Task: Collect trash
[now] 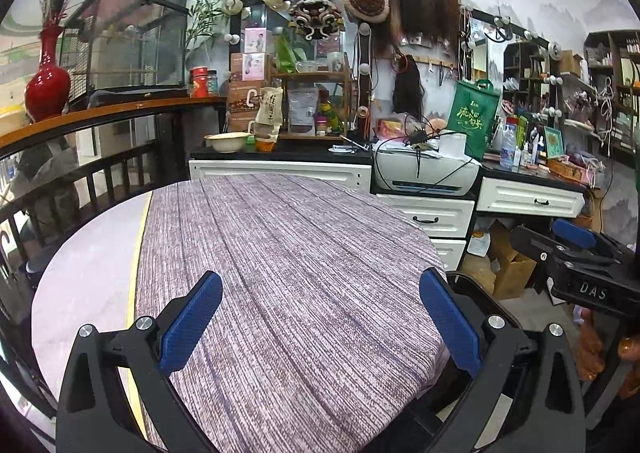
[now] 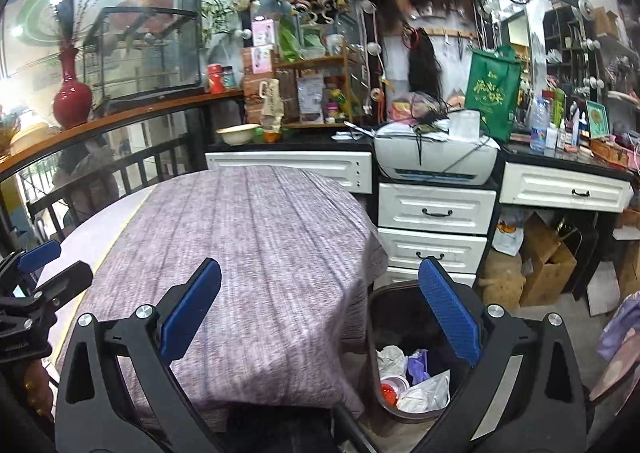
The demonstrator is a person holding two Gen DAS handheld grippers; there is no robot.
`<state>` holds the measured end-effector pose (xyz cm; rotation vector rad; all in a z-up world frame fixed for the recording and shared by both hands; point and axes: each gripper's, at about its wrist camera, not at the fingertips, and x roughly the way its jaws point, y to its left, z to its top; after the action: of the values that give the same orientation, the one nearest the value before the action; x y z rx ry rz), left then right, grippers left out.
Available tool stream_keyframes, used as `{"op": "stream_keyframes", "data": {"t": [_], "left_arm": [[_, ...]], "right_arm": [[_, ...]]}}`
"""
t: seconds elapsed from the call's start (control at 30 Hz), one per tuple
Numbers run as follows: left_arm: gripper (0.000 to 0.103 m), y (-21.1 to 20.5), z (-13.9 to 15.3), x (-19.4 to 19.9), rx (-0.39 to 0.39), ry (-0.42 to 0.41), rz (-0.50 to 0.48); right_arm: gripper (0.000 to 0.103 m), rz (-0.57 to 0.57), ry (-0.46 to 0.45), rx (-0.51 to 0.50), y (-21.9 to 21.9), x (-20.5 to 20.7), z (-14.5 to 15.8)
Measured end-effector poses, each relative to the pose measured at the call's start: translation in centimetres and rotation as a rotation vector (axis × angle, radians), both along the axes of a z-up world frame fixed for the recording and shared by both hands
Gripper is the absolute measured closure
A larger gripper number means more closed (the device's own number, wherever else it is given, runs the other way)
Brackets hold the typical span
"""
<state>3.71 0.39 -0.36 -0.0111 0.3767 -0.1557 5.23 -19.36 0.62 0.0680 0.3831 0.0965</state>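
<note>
Left wrist view: filled mostly by the bench (image 1: 304,273) under a grey-purple woven cloth (image 1: 280,333), nothing lying on the visible part. Behind it, a run of white drawers (image 1: 426,215) with a black top, crowded with a printer (image 1: 426,171), a green bag (image 1: 474,119), a bowl (image 1: 226,141). Off to the left, a curved wooden rail carrying a red vase (image 1: 47,87). Down front, left claw (image 1: 320,321) spread wide over the cloth, blue pads (image 1: 192,327) far apart, gripping nothing. At the right edge, right claw (image 1: 576,253) seen from the side, a hand (image 1: 592,353) beneath it.

Right wrist view: same bench (image 2: 240,253) and cloth (image 2: 224,333), ending on the right where the cloth hangs over the edge. Just beside that edge, on the floor, a dark trash bin (image 2: 384,337), top uncovered. Inside the bin, the trash (image 2: 416,381): crumpled white paper, a purple scrap, a clear plastic wrapper, a small red-and-white piece. Right claw (image 2: 320,317) standing as wide as can be, empty, one blue pad over the cloth, the other above the bin's mouth. Left claw (image 2: 40,273) poking in at the left edge.
</note>
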Motion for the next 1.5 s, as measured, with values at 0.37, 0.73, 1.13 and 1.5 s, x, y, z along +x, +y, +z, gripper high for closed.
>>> {"op": "stream_keyframes", "data": {"t": [0.37, 0.73, 1.13, 1.5], "left_arm": [[0.005, 0.5, -0.3, -2.0, -0.036, -0.061, 0.043], [0.005, 0.7, -0.6, -2.5, -0.036, -0.105, 0.084], [0.005, 1.3, -0.5, -2.5, -0.052, -0.110, 0.098], [0.005, 1.4, -0.2, -2.6, -0.048, -0.108, 0.098]], "right_arm": [[0.006, -0.042, -0.060, -0.034, 0.3, -3.7, -1.0], [0.006, -0.082, -0.126, -0.026, -0.9, -3.9, -1.6], [0.006, -0.086, -0.142, -0.044, -0.8, -4.2, -1.8], [0.006, -0.089, -0.133, -0.042, -0.9, -4.0, -1.9]]}}
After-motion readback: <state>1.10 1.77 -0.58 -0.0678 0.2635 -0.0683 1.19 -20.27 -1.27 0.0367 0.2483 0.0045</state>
